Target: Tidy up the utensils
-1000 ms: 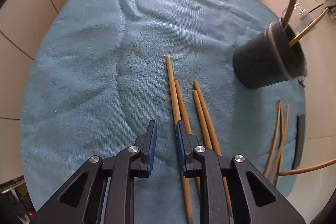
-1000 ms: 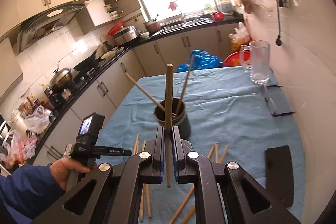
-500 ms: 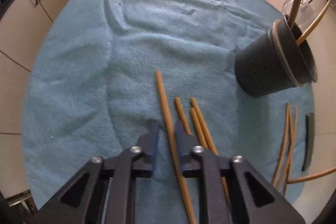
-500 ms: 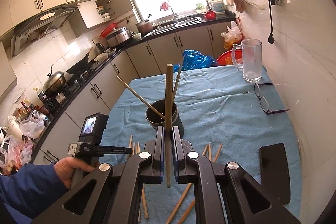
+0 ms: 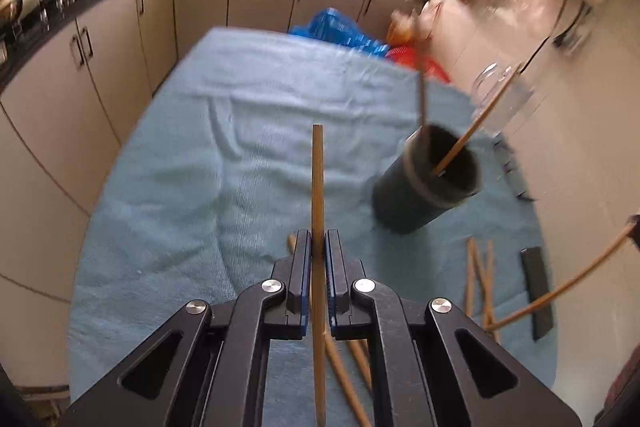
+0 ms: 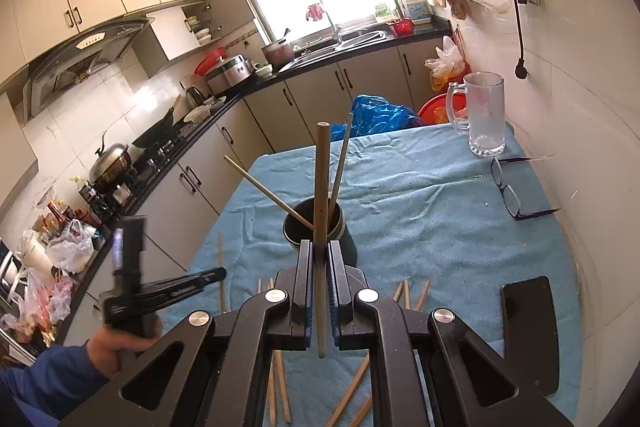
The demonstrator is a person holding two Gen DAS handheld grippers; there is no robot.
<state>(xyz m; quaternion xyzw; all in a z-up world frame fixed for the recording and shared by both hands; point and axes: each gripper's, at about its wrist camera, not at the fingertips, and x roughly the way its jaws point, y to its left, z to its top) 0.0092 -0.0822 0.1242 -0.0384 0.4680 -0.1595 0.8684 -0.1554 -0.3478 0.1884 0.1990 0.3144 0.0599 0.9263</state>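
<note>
- Left gripper [image 5: 317,247]: clamped on one wooden chopstick [image 5: 317,183]; jaws just closing, stick between the pads, lifted clear of the blue towel [image 5: 180,195], far tip pointing up and away.
- Right gripper [image 6: 319,259]: shut on a second chopstick [image 6: 322,179], held upright just near of the holder.
- Step in hand, as judged: pick-up done on both sides; carry to the holder under way, drop-in not yet done.
- Next move, as judged: tip lined up over the holder mouth, lowered inside, grip released; care needed not to knock the leaning sticks or tip the holder.
- Dark cylindrical holder [image 6: 320,227]: upright on the towel, mid-table; two chopsticks inside, one leaning left [image 6: 268,193], one near upright [image 6: 342,163].
- Glass mug [image 6: 482,115]: far right corner of the towel; appears empty.
- Loose chopsticks [image 6: 404,293]: several flat on the towel, near side, left and right of the holder; still to be collected.
- Spectacles [image 6: 510,193]: right edge, near of the mug.
- Black flat piece [image 6: 528,331]: near right; kind unclear.
</note>
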